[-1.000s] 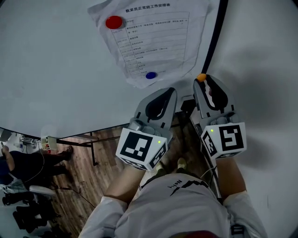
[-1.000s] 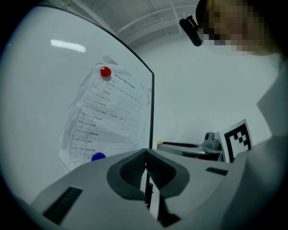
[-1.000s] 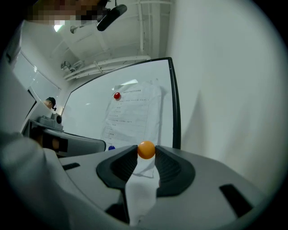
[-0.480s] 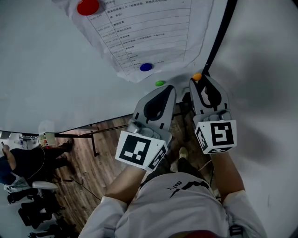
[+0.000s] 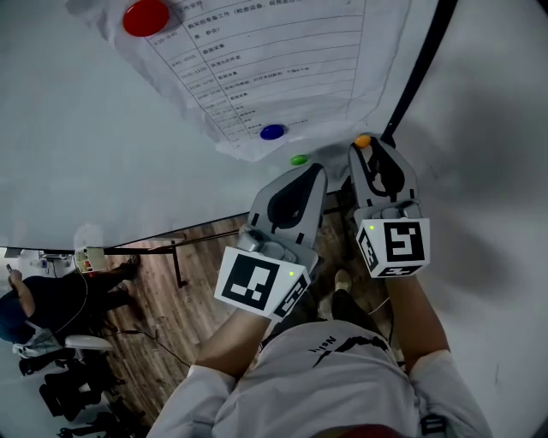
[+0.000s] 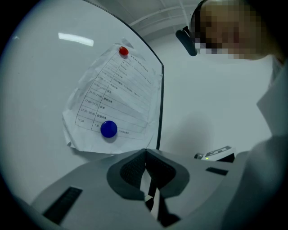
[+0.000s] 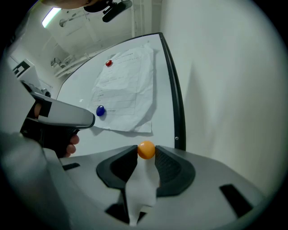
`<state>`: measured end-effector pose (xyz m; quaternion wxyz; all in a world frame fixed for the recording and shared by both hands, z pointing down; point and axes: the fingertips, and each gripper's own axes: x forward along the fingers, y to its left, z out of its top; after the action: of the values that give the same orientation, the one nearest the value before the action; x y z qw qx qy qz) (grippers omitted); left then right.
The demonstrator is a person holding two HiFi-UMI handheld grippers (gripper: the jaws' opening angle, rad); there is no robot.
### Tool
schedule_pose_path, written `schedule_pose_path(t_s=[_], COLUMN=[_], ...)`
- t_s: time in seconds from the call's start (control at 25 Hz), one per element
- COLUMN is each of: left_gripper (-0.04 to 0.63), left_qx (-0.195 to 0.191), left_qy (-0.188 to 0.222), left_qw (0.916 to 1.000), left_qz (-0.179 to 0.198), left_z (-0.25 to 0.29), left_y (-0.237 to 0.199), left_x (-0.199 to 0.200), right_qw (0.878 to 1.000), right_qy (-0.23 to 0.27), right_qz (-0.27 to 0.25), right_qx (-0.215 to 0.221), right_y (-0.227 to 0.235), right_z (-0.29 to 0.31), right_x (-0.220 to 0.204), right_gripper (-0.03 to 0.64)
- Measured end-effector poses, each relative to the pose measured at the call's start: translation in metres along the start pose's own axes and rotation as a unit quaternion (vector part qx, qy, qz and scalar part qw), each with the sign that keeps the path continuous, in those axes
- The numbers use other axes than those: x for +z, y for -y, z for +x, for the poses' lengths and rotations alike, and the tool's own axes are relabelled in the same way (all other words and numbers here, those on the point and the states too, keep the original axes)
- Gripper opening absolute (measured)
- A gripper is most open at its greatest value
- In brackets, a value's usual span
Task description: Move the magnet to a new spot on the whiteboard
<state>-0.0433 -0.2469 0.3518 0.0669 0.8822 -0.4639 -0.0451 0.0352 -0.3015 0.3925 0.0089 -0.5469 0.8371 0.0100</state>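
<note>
- Right gripper point(image 7: 146, 156): jaws nearly together, pinching the orange magnet point(image 7: 146, 150) right at the pad tips. Most of it sticks out past the pads.
- Left gripper point(image 6: 145, 156): jaws fully together, nothing between them.
- The orange magnet sits at the whiteboard's point(image 5: 103, 128) lower corner, just beside the black frame point(image 5: 419, 77). Can't tell if it's touching the board or lifted off.
- Handling, my read: small, light, hard, smooth dome. It won't crush, but it can roll or pop out of a tip-only pinch.
- Grip across the rim, sides square to the pads, deeper than it is now if possible.
- Expect it to snap onto the board when brought close. Set it down flat, then open.
- A green magnet point(image 5: 298, 159) is on the board just past the left gripper tip, near the orange one. Keep them apart or they may jump together.
- No containers in view. The nearest thing to one is the sheet point(image 5: 274, 60), pinned by a blue magnet point(image 5: 272, 132) low and a red magnet point(image 5: 145, 17) high.
- There's bare board left of the sheet.
</note>
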Motion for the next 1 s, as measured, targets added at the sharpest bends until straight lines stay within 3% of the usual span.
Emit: schedule_pose_path(t_s=[1.0], left_gripper=[0.011], left_qx=[-0.003], left_qy=[-0.001], left_qw=[1.0], left_qz=[0.0], left_z=[0.001], left_y=[0.008], left_x=[0.001], right_qw=[1.0], right_qy=[-0.02], right_qz=[0.002], right_qx=[0.008], right_y=[0.0], right_z=[-0.011], right_x=[-0.001], right_gripper=[0.129])
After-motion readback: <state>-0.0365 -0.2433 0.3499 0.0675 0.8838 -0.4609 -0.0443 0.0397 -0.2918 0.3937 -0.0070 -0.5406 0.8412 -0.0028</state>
